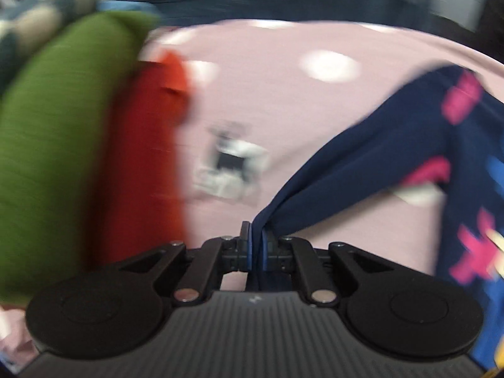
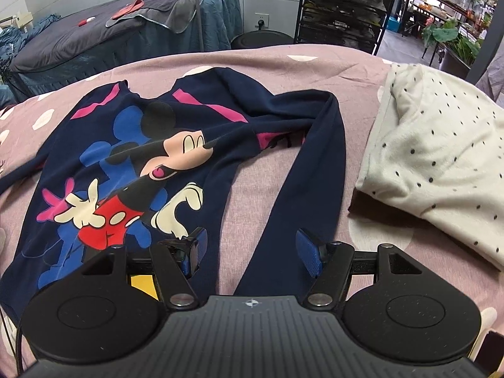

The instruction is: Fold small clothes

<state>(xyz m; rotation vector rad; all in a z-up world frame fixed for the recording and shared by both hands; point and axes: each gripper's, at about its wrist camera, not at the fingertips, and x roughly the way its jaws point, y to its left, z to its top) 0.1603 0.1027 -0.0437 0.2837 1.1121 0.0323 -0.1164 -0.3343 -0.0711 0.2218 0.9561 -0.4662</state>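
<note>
Left gripper [image 1: 256,239] clamped on navy cartoon sweatshirt [image 2: 126,163] sleeve edge; right gripper [image 2: 252,249] open, straddling other sleeve; white dotted garment [image 2: 434,163] right of sweatshirt.

Printed sweatshirt [image 2: 132,163] spread on bedsheet [image 2: 283,60], dotted garment [image 2: 434,157] to its right, shelving rack [image 2: 340,9] behind

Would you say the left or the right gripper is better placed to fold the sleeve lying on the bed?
Probably right: the right gripper is open with the sleeve between its fingers. The left gripper is shut on other navy cloth.
</note>
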